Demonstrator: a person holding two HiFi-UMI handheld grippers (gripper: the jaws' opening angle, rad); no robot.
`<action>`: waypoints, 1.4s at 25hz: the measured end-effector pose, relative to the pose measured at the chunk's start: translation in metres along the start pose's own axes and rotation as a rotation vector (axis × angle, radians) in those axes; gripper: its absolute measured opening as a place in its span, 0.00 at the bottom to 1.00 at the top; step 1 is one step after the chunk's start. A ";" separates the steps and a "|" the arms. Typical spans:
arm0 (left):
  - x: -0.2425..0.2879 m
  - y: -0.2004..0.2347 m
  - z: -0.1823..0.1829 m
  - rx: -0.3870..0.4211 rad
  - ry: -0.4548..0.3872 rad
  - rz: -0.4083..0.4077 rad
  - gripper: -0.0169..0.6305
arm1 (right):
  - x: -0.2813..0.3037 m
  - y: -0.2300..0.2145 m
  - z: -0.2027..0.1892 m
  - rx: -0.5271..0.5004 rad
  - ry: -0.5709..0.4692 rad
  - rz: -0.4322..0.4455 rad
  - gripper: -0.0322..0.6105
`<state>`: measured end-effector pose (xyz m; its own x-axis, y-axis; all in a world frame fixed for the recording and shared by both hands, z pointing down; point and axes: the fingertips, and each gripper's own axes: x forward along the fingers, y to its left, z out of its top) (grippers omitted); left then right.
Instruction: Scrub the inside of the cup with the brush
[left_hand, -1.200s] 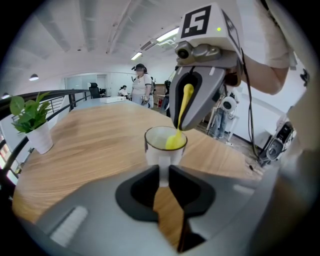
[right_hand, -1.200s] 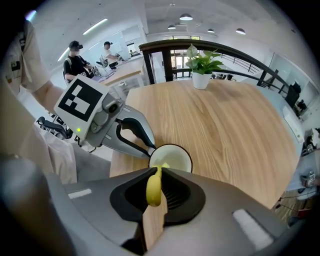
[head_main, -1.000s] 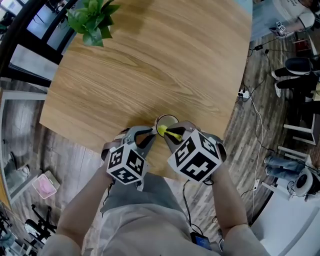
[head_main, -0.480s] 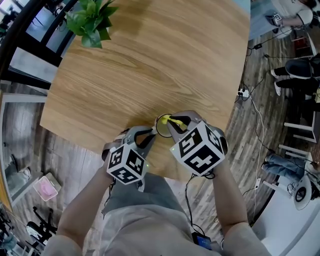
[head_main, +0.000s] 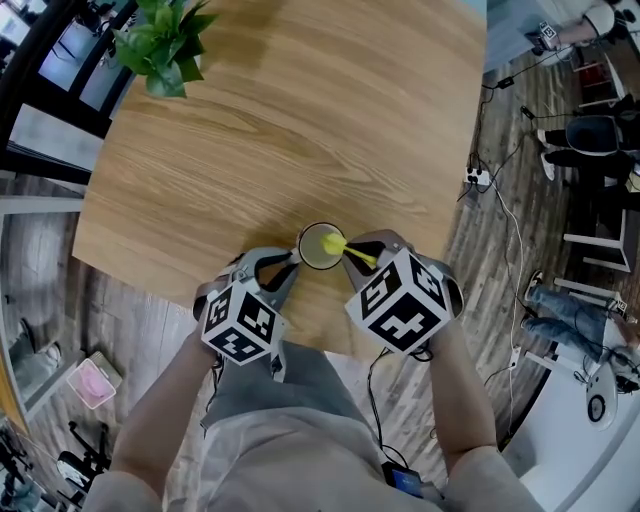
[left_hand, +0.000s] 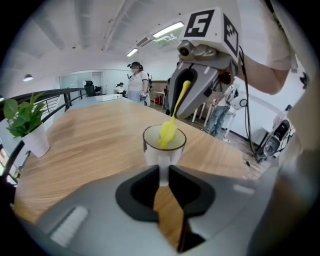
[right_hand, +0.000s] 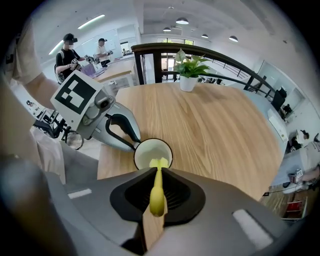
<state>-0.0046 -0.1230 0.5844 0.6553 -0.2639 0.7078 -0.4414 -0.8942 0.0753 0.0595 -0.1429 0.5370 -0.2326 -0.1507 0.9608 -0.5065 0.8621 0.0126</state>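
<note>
Brush (left_hand: 175, 112) half hidden inside cup (left_hand: 152, 156)

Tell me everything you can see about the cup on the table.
The cup is a white mug with a thin dark rim, glossy like ceramic or enamel. It stands upright on the wooden table, close to the edge nearest the person. Its handle points toward the left gripper, whose jaws are clamped on it. The yellow head of a brush, held by the right gripper, dips into its open top. Whether it holds any liquid is unclear.
</note>
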 end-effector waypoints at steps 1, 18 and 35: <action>0.000 0.000 0.000 0.000 0.002 0.001 0.11 | 0.000 0.003 -0.002 0.005 0.004 0.013 0.10; 0.000 -0.004 0.000 0.032 0.025 0.020 0.11 | -0.011 0.040 0.026 -0.085 -0.037 -0.023 0.09; 0.000 -0.003 0.000 0.062 0.027 0.033 0.11 | -0.010 0.000 0.033 -0.021 -0.120 -0.203 0.10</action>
<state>-0.0031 -0.1208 0.5842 0.6236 -0.2842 0.7282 -0.4231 -0.9060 0.0087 0.0344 -0.1571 0.5183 -0.2258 -0.3771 0.8982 -0.5361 0.8180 0.2086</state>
